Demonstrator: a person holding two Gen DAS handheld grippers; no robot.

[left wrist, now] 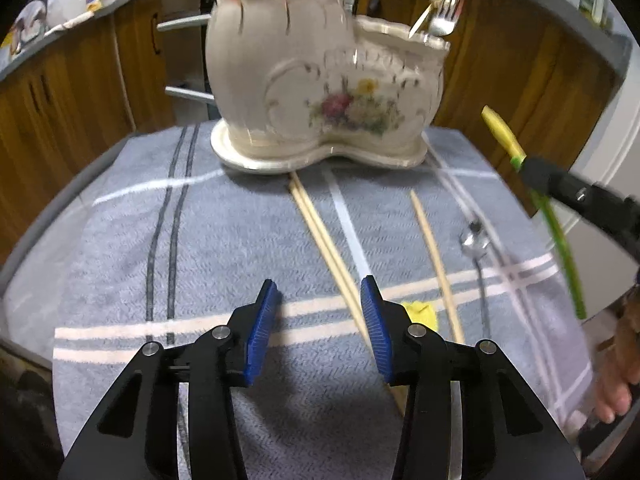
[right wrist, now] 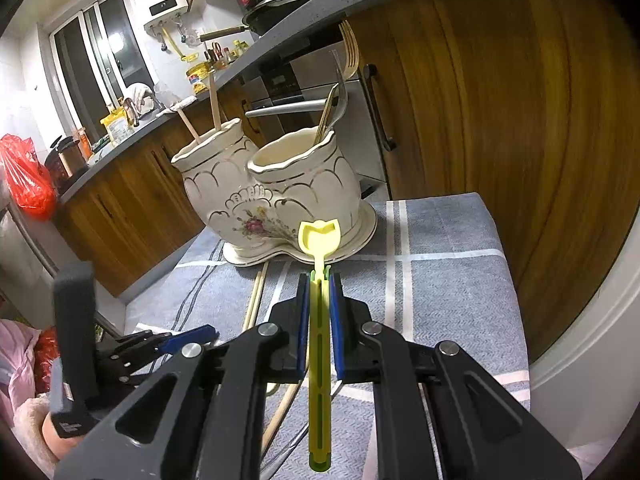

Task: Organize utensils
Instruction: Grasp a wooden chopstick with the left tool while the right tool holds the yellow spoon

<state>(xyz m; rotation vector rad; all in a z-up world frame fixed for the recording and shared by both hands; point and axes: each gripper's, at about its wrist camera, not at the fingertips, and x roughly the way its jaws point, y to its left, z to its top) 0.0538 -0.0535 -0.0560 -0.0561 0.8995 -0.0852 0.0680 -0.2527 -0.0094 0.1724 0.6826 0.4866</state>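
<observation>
A cream ceramic two-pot utensil holder (left wrist: 320, 80) with a flower print stands at the far end of the table; it also shows in the right wrist view (right wrist: 272, 192). Forks (left wrist: 444, 4) stand in its lower pot, chopsticks (right wrist: 214, 104) in the taller one. My left gripper (left wrist: 320, 312) is open and empty above a pair of wooden chopsticks (left wrist: 324, 236) lying on the cloth. My right gripper (right wrist: 320, 280) is shut on a yellow-green plastic utensil (right wrist: 320, 240), held above the cloth in front of the holder. It also shows in the left wrist view (left wrist: 504, 136).
A grey-blue striped cloth (left wrist: 200, 240) covers the table. A single chopstick (left wrist: 432, 248), a metal spoon (left wrist: 474, 240) and a yellow item (left wrist: 422, 314) lie on it. Wooden cabinets (right wrist: 500, 120) stand close behind the table.
</observation>
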